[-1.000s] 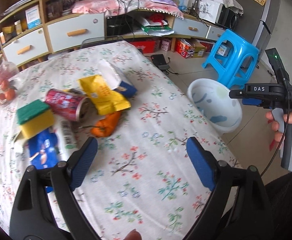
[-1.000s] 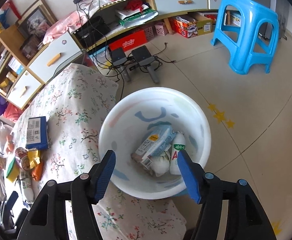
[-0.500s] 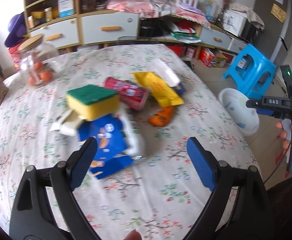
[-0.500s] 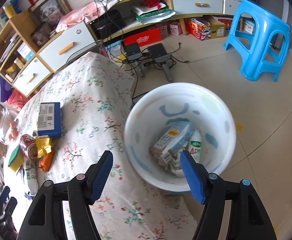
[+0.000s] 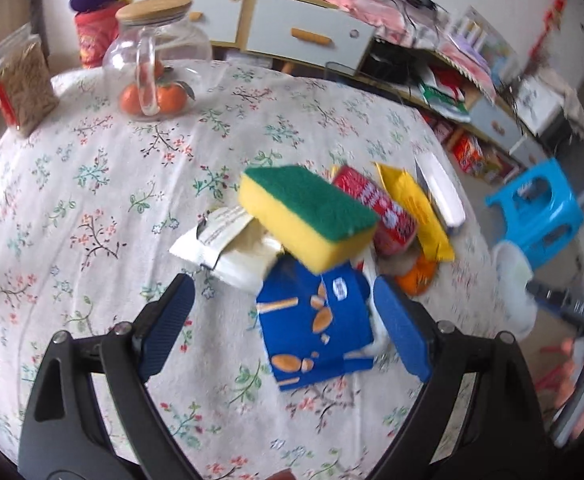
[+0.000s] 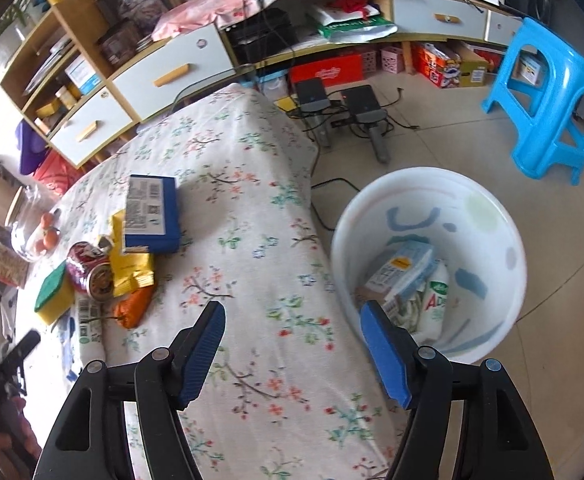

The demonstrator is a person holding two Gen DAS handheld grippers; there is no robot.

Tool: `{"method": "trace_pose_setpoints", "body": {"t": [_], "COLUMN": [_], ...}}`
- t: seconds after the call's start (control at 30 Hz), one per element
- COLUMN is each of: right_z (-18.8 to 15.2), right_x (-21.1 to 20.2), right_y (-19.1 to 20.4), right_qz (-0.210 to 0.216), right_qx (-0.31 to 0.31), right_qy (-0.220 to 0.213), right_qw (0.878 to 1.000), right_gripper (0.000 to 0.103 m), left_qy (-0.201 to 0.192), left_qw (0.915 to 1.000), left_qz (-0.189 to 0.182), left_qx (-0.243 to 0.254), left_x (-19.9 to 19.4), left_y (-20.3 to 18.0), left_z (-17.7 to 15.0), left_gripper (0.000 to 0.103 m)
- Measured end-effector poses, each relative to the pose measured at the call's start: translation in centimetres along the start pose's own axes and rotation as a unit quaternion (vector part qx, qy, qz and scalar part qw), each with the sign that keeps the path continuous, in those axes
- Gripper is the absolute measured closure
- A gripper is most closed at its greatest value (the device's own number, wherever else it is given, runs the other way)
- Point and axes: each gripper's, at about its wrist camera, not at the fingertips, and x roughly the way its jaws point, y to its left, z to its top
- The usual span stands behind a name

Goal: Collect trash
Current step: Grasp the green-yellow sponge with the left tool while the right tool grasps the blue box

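The table edge (image 6: 312, 184) drops off mid-frame; the white bin (image 6: 512, 240) with trash stands on open floor at right. Trash pile, topped by a sponge (image 5: 308, 216) over a blue wrapper (image 5: 312, 320), sits center. Left gripper (image 5: 284, 320) gapes wide, empty, just before the wrapper; right gripper (image 6: 292, 344), jaws apart, empty, tilts down.

Left gripper (image 5: 282, 322) is wide open over the floral table (image 5: 72, 200), nothing in it. Blue snack wrapper (image 5: 312, 324) sits between the fingers, sponge (image 5: 306, 216) on the pile, blurry white bin (image 5: 516, 284) maybe off right.
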Motion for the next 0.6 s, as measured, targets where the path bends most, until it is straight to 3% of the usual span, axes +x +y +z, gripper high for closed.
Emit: {"method": "trace_pose_setpoints", "body": {"t": [0.2, 0.3, 0.43, 0.47, 0.53, 0.6], "right_z": [0.7, 1.1, 1.9, 2.1, 2.7, 3.1], "right_x": [0.5, 1.0, 1.9, 2.3, 3.2, 4.3], "right_y": [1.7, 3.0, 4.7, 5.1, 5.7, 6.1], "right_qz": [0.007, 0.013, 0.036, 0.044, 0.071, 0.096], "right_qx": [-0.005, -0.009, -0.017, -0.016, -0.012, -0.004], "right_qy": [0.001, 0.003, -0.002, -0.004, -0.003, 0.004], "right_qw": [1.0, 1.0, 0.999, 0.999, 0.997, 0.995], "right_gripper": [0.031, 0.031, 0.031, 0.031, 0.031, 0.031], "left_qy": [-0.002, 0.003, 0.017, 0.014, 0.0, -0.014], "left_qw": [0.9991, 0.9983, 0.996, 0.9959, 0.9965, 0.997], "left_qz": [-0.018, -0.022, -0.029, -0.028, -0.026, -0.031], "left_qx": [-0.038, -0.055, -0.083, -0.085, -0.079, -0.069], "left_x": [1.5, 2.6, 3.7, 3.6, 3.2, 2.3], "left_y": [-0.9, -1.0, -1.0, -0.9, -1.2, -1.5], "left_z": [1.7, 2.4, 2.5, 2.6, 2.9, 3.1], "left_gripper": [0.013, 0.021, 0.044, 0.048, 0.066, 0.074]}}
